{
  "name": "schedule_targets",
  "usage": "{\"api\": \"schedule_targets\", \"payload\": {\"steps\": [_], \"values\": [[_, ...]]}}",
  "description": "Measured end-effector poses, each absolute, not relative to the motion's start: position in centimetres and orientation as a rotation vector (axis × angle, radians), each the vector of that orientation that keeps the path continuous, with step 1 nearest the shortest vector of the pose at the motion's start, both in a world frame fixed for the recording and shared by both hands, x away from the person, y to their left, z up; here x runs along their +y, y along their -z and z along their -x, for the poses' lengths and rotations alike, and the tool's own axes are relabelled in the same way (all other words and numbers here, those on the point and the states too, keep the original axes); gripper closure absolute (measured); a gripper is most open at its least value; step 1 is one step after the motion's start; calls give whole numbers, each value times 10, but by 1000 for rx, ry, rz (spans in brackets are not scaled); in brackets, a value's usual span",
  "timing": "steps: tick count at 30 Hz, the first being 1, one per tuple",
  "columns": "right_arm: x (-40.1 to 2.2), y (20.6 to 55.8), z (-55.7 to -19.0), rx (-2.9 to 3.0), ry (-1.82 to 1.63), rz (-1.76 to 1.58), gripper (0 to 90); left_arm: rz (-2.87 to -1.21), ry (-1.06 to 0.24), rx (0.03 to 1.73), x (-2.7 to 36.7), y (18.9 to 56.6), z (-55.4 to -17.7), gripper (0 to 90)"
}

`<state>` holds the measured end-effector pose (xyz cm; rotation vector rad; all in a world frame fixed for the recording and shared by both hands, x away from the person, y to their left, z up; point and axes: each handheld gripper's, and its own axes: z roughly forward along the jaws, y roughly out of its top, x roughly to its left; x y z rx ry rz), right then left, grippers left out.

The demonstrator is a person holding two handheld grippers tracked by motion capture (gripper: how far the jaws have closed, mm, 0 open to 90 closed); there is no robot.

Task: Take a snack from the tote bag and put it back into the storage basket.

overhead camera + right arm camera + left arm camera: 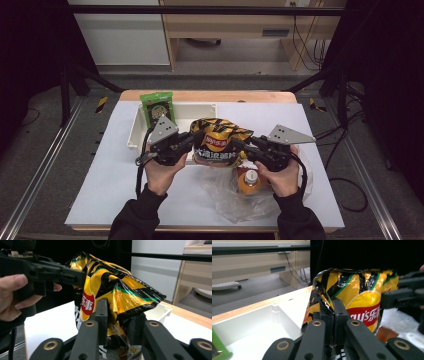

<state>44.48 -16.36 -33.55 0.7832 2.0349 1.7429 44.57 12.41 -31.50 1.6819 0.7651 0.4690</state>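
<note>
Left gripper (331,315) clenched on chip bag (218,142) edge, right gripper (120,325) released — jaws loosely astride it, white tray (136,131) beside.

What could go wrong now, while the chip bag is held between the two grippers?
1. The left hand-held gripper pinches only the edge of the chip bag; the glossy film might slip out.
2. The right hand-held gripper has its jaws apart around the other edge, so the bag may sag or swing towards the bottle below.
3. Moving left to the white tray, the bag could knock the green packet leaning at its far end.
</note>
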Motion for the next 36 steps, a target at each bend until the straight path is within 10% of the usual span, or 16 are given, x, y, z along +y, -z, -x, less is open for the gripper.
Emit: {"api": "schedule_targets", "payload": {"steps": [11, 36], "values": [[-190, 334, -429, 1909, -1714, -811, 475, -1602, -432, 727, 138, 295, -430, 894], [-232, 369, -428, 1883, -1465, -998, 441, -1525, -441, 701, 146, 250, -433, 894]]}}
